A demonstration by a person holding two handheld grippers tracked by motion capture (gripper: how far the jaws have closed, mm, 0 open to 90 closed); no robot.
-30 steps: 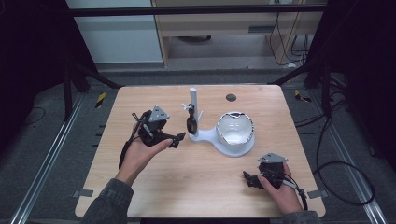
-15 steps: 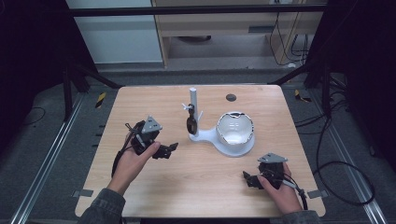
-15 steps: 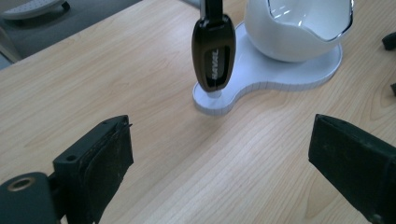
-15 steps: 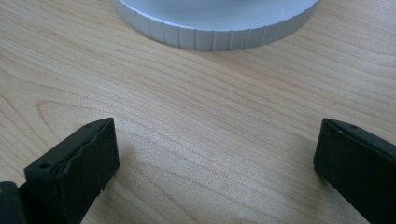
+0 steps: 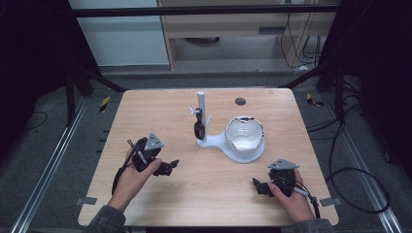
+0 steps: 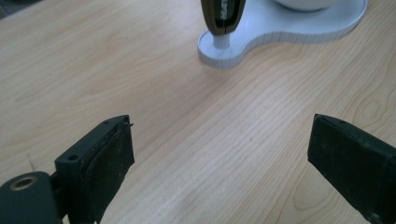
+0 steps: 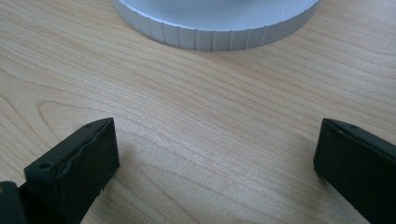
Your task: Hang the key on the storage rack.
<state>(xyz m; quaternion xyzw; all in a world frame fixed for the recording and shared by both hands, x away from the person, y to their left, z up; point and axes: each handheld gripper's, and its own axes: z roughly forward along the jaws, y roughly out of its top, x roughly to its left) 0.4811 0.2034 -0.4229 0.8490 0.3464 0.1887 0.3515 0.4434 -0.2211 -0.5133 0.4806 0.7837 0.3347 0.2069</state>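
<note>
Right now we are holding both grippers low over the table [image 5: 145,104], each with its jaws spread wide and gripping nothing. Our left gripper [image 5: 167,167] is hovering near the left edge, a little toward the near side, its jaws pointing right toward the middle. Our right gripper [image 5: 259,187] is sitting near the near right corner, its jaws pointing left.

Between them, toward the middle of the table, the white stand [image 5: 214,141] is resting flat on the wood. Its post [image 5: 201,109] is rising upright from the left end of the base, and a dark key fob [image 5: 198,128] is hanging on it, close against the post. At the right end of the base a bowl [image 5: 245,136] is sitting, well clear of both grippers. A small dark disc [image 5: 240,101] is lying near the far edge, apart from the stand.

Looking along the left gripper [image 6: 219,158], we are seeing bare wood between its jaws, with the key fob [image 6: 223,16] and the foot of the stand [image 6: 261,39] ahead, not touching the jaws. Looking along the right gripper [image 7: 215,161], we are seeing bare wood again, and the ribbed round rim of the stand [image 7: 215,37] lying just ahead, apart from the jaws.
</note>
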